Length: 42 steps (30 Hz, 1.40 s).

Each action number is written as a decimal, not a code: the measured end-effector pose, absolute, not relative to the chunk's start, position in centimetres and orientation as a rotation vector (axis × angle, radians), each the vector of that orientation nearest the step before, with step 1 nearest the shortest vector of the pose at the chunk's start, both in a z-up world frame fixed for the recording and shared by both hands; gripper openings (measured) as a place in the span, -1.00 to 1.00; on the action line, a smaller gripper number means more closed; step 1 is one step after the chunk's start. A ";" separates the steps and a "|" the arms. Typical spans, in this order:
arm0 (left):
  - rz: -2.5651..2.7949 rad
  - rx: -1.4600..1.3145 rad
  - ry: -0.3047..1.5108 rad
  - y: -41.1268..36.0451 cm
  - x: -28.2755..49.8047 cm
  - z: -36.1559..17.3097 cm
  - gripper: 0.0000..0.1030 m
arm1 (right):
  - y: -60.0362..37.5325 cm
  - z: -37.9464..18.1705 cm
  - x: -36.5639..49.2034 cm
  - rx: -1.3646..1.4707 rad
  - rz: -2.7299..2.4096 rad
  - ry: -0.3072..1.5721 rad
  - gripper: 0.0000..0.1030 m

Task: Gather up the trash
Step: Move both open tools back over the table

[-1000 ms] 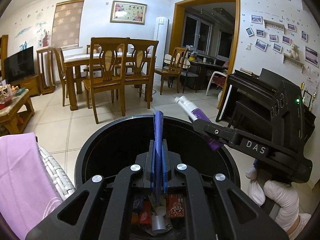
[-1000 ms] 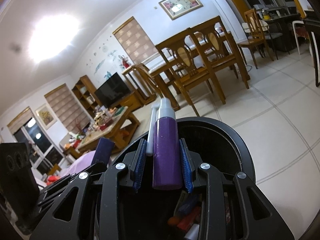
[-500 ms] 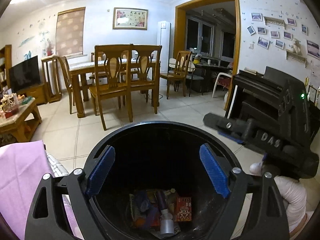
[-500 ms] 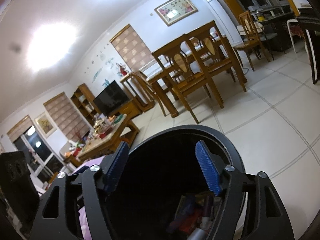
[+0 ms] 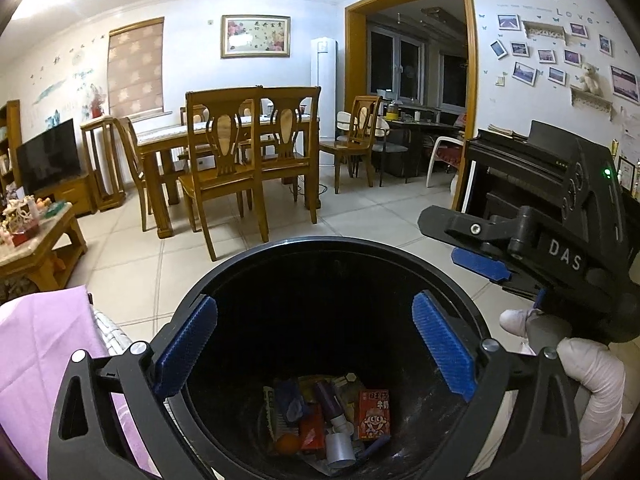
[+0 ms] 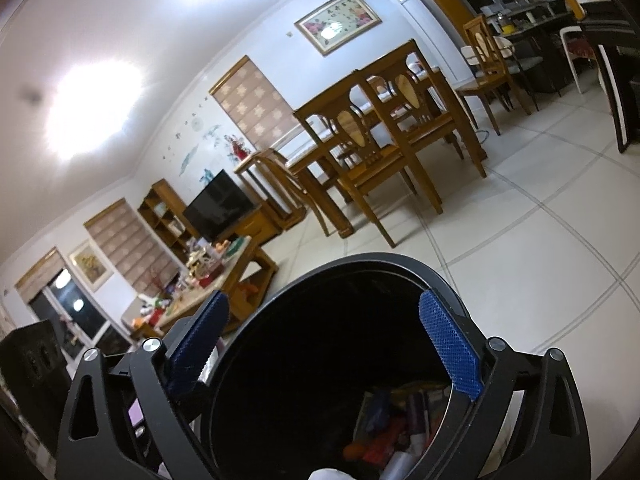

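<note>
Pale floor tiles (image 5: 132, 276) of a lit living and dining room surround a round black trash bin (image 5: 256, 256), which fills the lower centre of both wrist views. At the bottom of the bin lies a heap of trash (image 5: 326, 420): a purple spray bottle (image 5: 330, 402) with a white cap, a red snack box (image 5: 374, 414) with a cartoon face, an orange round item, a blue wrapper and other packaging, all touching one another. In the right wrist view the same heap (image 6: 400, 428) appears blurred in the lower right of the bin (image 6: 320, 280). The left gripper (image 5: 314, 344) hangs above the bin's mouth with its jaws spread wide and nothing between its blue pads (image 5: 186, 346). The right gripper (image 6: 324, 348) is likewise spread wide and empty over the bin, its blue pads (image 6: 450, 350) framing the rim. From the left wrist view, the right gripper (image 5: 476, 246) shows at the right edge of the frame, marked DAS, held by a white-gloved hand (image 5: 588, 368) at lower right. A pink cloth (image 5: 40, 356) sits at lower left, touching a white woven surface. Farther back, in the middle of the frame, stand a wooden dining table with chairs (image 5: 248, 148). A television (image 5: 48, 156) and a cluttered coffee table (image 5: 36, 224) occupy the left side, a dark piano (image 5: 512, 168) the right.
</note>
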<state>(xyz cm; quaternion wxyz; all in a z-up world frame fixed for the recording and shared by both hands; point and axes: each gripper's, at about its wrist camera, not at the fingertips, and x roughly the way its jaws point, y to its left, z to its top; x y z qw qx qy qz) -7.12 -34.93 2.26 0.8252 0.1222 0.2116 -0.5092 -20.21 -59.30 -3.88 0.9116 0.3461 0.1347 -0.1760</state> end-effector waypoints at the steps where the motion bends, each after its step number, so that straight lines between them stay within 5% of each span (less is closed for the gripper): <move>1: -1.089 0.260 0.450 -34.9 -7.1 2.3 0.89 | -59.2 -3.8 -20.2 0.715 -0.364 0.279 0.83; 22: -1.127 0.176 0.498 -32.5 -7.2 3.9 0.89 | -57.8 -3.7 -20.9 0.737 -0.363 0.269 0.90; 42: -0.336 0.040 0.360 -8.7 -0.3 5.3 0.90 | -37.0 1.8 -9.0 0.413 -0.060 0.331 0.90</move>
